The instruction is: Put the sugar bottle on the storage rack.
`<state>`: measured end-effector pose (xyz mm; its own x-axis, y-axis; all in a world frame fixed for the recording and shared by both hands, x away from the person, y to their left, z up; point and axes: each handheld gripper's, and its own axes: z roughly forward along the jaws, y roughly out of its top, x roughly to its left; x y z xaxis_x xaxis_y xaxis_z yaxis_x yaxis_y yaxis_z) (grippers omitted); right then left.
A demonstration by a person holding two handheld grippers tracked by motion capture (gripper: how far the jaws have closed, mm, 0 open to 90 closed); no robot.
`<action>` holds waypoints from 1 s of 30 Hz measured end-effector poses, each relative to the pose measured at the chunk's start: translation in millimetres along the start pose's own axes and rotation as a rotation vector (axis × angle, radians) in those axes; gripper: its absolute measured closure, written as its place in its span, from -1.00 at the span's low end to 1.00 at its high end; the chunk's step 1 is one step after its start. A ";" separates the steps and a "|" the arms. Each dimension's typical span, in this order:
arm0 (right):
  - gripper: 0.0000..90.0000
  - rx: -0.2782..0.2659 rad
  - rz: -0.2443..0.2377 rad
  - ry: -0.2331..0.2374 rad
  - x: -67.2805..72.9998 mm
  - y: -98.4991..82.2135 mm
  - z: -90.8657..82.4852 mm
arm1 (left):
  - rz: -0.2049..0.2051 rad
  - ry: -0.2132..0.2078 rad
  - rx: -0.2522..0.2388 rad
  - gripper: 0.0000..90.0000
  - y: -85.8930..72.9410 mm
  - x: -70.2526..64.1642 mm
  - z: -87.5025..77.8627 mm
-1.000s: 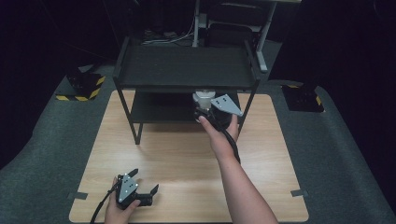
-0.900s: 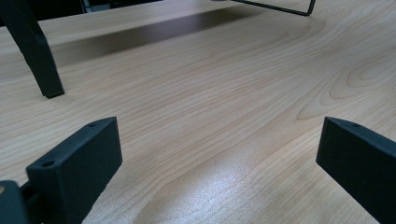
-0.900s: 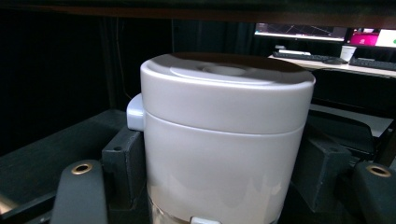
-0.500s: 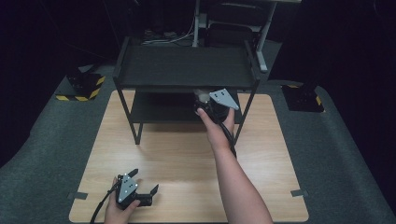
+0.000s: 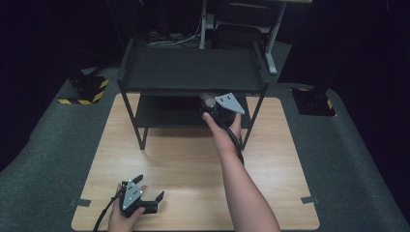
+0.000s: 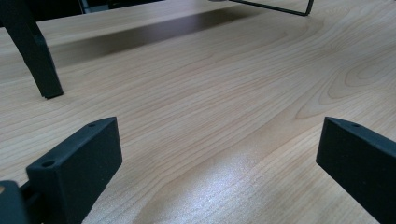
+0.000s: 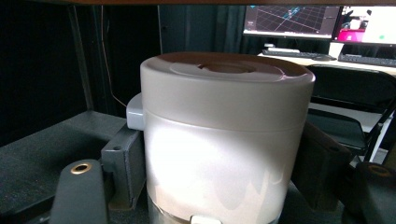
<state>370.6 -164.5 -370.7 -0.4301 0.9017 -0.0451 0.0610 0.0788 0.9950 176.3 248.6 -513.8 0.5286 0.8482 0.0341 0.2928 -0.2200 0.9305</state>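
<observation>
My right gripper is shut on a white round container with a lid, holding it under the top shelf of a black rack, at the front of the lower shelf. In the right gripper view the container sits upright between the two jaws of my right gripper, with the lower shelf beneath it. I cannot tell whether it rests on that shelf. My left gripper lies low at the table's front left, open with nothing in it. The left gripper view shows its jaws wide apart over bare wood.
The rack stands at the back of the wooden table; one of its legs is close ahead of the left gripper. Behind the rack are a chair and desk legs. Monitors glow far beyond the rack.
The right hand has pushed the container slightly farther in under the rack's top shelf. The left hand has stayed put.
</observation>
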 end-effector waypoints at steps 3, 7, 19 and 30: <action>-0.36 0.001 -0.013 0.002 -0.7 0.6 -0.3 | 0.000 0.000 0.000 -0.99 0.0 0.1 0.0; -0.46 0.011 -0.031 0.017 -3.2 1.8 -1.2 | -0.005 -0.001 -0.002 -0.99 -0.3 0.1 0.3; -1.00 -0.021 -0.021 0.058 -10.1 -10.6 -19.1 | -0.004 0.000 0.001 -0.99 0.2 0.2 0.3; -1.00 -0.040 -0.020 0.088 -15.5 -26.7 -52.2 | -0.005 0.002 0.002 -0.99 0.3 -0.4 0.5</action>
<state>328.6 -202.8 -391.9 -0.5088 0.8589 -0.0585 0.0165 0.0776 0.9968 176.6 248.0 -513.7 0.5258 0.8500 0.0305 0.2969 -0.2171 0.9299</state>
